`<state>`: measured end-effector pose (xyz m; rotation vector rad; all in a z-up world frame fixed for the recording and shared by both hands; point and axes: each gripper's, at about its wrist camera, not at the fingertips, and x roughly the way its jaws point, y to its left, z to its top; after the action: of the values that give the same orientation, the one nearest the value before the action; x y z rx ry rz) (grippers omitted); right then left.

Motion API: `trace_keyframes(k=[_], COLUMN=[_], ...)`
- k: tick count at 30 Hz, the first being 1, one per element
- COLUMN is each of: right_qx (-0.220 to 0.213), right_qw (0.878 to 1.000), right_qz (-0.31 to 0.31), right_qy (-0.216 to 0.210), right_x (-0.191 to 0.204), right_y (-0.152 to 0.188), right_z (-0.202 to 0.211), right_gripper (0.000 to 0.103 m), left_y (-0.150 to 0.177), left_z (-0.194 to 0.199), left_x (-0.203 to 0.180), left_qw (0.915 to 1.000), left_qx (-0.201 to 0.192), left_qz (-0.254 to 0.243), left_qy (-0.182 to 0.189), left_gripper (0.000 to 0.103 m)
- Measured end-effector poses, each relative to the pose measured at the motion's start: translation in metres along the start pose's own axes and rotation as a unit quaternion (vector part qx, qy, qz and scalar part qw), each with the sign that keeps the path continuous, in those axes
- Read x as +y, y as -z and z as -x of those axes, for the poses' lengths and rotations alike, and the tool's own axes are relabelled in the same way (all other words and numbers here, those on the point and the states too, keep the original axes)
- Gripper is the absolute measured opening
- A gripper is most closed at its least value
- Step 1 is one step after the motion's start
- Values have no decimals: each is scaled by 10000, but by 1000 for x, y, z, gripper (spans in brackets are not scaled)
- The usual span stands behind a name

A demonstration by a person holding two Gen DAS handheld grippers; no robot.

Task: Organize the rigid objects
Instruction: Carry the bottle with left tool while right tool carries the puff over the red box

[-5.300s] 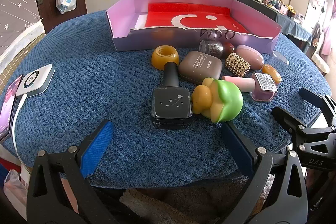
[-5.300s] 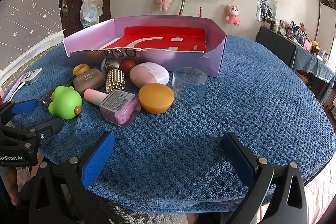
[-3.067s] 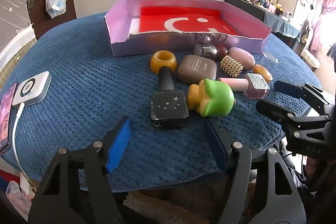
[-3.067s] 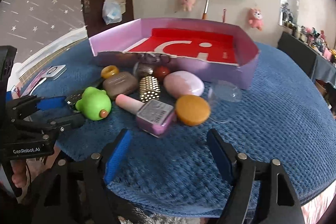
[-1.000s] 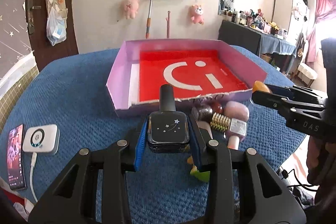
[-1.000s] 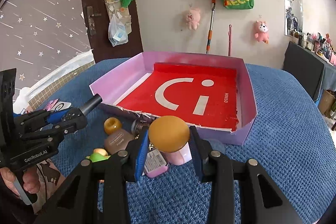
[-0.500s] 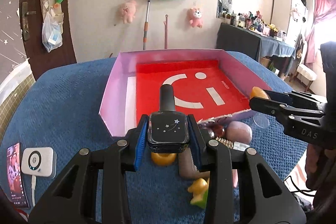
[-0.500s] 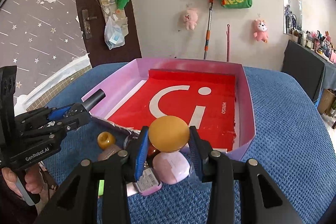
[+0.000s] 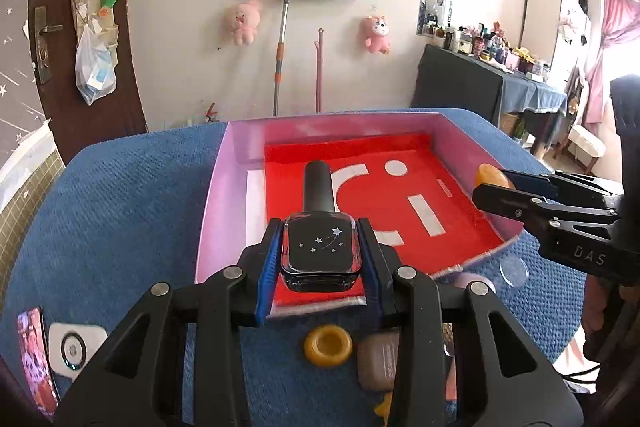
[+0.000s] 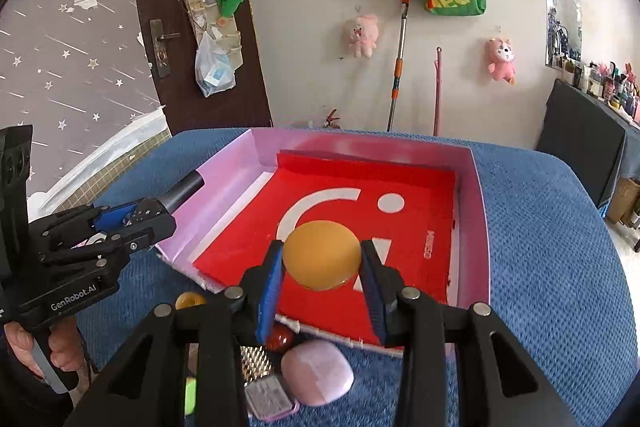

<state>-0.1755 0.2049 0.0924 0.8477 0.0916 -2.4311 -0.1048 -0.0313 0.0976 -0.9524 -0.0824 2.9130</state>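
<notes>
Left hand-held gripper clamps a square black glass nail-polish bottle, slick and breakable; right hand-held gripper pinches a smooth orange oval case, both poised over the pink-walled red tray ahead

Tray sits mid-table, open side up. Left gripper over the tray's near edge, bottle between its jaws, cap pointing toward the far wall. Right gripper over the tray's near half, round disc between its jaws; it's to the right of the left gripper. In front of the tray on the table: ring, flat case just right of it, oval case, labelled bottle beside that, small ball near the tray's front wall. Power bank and phone at the table's left edge, well apart from the rest.
</notes>
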Motion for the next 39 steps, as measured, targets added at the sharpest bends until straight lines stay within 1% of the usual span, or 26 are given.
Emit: trace_keyframes(k=[8,15,21,28,31,35,38,39], right_qx=[61,313,548,825,1005,1221,1282,1299], right_qw=[10000,9993,9982,9961,9944,9920,9909,9906], right_qz=[-33,-173,-194,-237,-283,-255,-277,-288], right_qy=[57,103,148,193,168,196,306,322], right_x=[-10,-24,-31,-38,-41,-41,-44,-45], right_y=[-26,-36,-37,-34,-31,-26,-24,-23], right_z=[-21,-53,-78,-101,-112,-122,-125,-126], right_gripper=[40,40,40,40,40,40,40,40], left_y=[-25,-36,-37,-30,-28,-28,-26,-25], left_z=[-20,-50,-76,-105,-110,-113,-116,-119], left_x=[10,17,23,32,30,27,21,20], left_qw=[10000,9998,9991,9964,9958,9946,9943,9936], left_qx=[8,174,400,819,901,1029,1068,1126], left_qz=[2,16,95,233,110,114,-42,-49], left_qy=[-43,-66,-38,-12,-98,54,-14,13], left_gripper=[34,34,34,34,34,34,34,34])
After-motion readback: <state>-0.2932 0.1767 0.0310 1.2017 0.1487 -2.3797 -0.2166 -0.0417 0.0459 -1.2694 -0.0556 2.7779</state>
